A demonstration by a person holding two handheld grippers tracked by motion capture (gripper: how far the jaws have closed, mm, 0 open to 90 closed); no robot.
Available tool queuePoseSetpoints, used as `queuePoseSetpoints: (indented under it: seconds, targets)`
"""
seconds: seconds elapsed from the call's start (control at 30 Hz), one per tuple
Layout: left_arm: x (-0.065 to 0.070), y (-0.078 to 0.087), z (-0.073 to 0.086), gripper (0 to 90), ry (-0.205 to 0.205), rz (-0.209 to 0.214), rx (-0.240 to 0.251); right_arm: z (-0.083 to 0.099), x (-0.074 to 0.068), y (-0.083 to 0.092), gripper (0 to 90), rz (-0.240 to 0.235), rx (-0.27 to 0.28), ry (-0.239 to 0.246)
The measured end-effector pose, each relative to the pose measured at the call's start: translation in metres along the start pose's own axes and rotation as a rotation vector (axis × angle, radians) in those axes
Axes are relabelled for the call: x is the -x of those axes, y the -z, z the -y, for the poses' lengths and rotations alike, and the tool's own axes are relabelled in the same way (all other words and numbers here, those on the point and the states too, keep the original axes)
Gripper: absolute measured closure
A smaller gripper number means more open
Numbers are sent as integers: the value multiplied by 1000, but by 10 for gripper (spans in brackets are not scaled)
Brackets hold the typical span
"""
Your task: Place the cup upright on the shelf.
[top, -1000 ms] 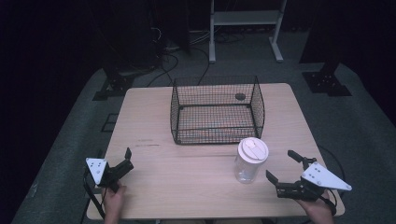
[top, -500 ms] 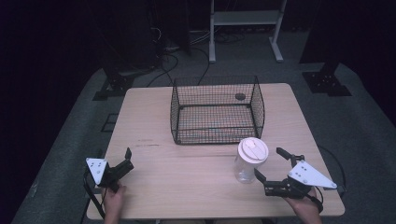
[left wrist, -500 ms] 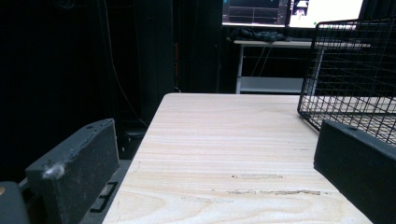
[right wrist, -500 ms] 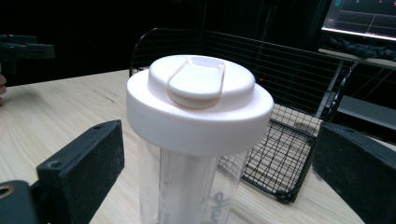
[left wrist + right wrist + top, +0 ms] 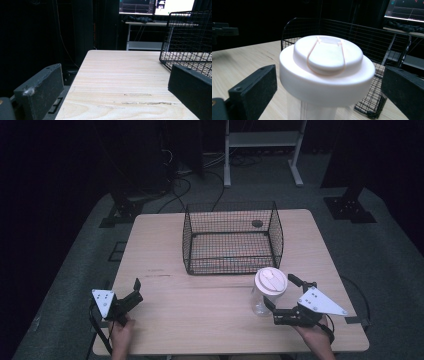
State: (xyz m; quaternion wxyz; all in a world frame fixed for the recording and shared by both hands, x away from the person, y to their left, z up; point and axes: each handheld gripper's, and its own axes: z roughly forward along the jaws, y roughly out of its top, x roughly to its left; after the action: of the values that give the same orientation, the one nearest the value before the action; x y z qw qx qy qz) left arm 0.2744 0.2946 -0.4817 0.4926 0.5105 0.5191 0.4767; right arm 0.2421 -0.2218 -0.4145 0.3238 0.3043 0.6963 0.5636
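Right gripper view: right claw [image 5: 329,100] spread wide, clear jar [image 5: 324,82] with white lid [image 5: 327,67] between jaws, not pinched. High view: jar [image 5: 263,296] stands on bench [image 5: 200,320], just in front of black wire basket [image 5: 232,237]. Left claw [image 5: 136,292] spread too, holds nothing, sits low at bench's near left corner, well apart from jar.

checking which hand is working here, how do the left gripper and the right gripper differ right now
The left gripper sits near the table's near-left corner with bare wood between its open jaws; the right gripper has its open jaws on either side of the clear plastic jar with a white lid, not yet closed on it. The left gripper points at the black wire basket from far off; the right gripper is close to it. Both are open and hand-held.
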Motion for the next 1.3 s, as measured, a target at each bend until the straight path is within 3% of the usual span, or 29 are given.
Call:
queuePoseSetpoints:
  seconds: [0.17,0.73,0.8,1.17,1.2,1.3]
  targets:
    - [0,0,0,0,-1,0,0,-1,-4,-8,0,-10,-1,8]
    - [0,0,0,0,0,1,1,1,-5,-27,1,35,-17,39]
    - [0,0,0,0,0,1,2,1,-4,-26,35,15,-14,31]
    - [0,0,0,0,0,0,2,-1,-5,-26,41,16,-23,50]
    - [0,0,0,0,4,1,2,-4,-6,-27,42,13,-30,75]
    - [-1,0,0,0,6,2,3,-10,-6,-28,42,-16,-22,70]
